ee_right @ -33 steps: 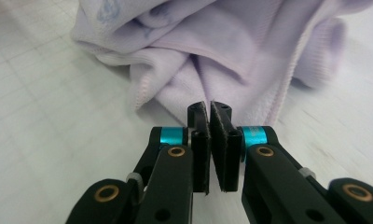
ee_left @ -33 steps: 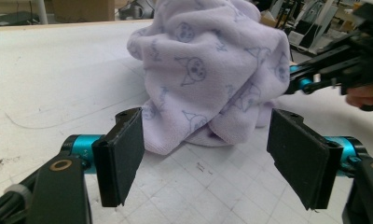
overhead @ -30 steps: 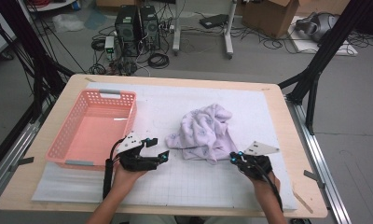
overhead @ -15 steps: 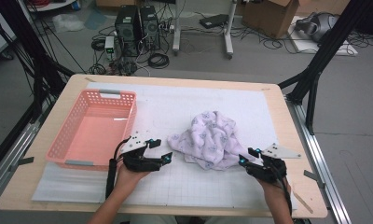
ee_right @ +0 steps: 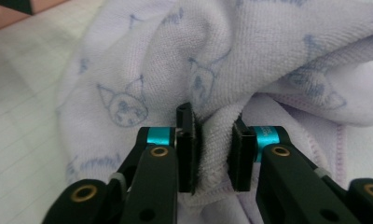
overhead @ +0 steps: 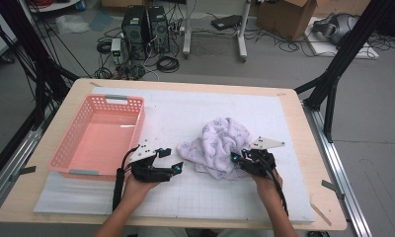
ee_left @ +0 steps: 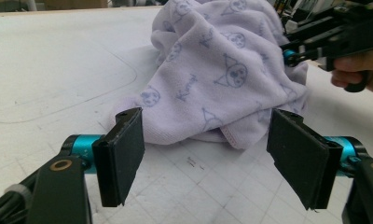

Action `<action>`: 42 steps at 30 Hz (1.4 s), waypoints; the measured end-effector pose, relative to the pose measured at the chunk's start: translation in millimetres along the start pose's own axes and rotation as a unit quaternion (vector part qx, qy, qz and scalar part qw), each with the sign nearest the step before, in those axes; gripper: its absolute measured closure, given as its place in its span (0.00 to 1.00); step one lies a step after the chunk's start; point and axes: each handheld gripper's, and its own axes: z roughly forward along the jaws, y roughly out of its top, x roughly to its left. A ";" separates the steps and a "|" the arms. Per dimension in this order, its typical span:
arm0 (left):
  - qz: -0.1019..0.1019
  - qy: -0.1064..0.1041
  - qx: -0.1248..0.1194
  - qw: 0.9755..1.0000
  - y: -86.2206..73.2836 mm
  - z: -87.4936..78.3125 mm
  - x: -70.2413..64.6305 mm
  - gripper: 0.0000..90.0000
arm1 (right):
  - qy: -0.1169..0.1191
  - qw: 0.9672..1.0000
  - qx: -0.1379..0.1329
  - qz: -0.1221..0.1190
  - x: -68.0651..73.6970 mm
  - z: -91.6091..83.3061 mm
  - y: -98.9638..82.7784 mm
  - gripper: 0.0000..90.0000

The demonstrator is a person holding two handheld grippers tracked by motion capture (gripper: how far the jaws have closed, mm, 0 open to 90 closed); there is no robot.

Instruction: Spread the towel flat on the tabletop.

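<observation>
High view overhead, facing forward-down; both gripper views low, close, share towel (ee_left: 222, 74).

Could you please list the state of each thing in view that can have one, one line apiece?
Towel: crumpled in a heap on the white mat, a fold of its hem pinched.
Pink basket: upright, nothing inside.
Left claw: open, short of the towel, holding nothing.
Right claw: has just been closing, now shut on the towel's fold.
</observation>
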 end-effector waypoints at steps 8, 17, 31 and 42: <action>-0.003 0.003 -0.002 1.000 0.2 -2.3 2.5 0.31 | -0.001 1.000 -0.019 0.000 3.4 -65.7 -25.4 0.85; -0.001 0.002 -0.001 1.000 0.0 1.3 1.6 0.31 | -0.049 0.999 0.014 0.014 -8.4 -115.6 -69.1 0.85; 0.001 0.000 0.007 1.000 -0.9 3.7 1.5 0.31 | -0.067 0.993 -0.084 0.051 -16.8 -133.3 -57.3 0.54; 0.000 -0.006 0.022 1.000 -0.7 13.3 1.1 0.33 | -0.083 0.992 -0.074 0.060 -33.7 -103.5 -56.3 0.51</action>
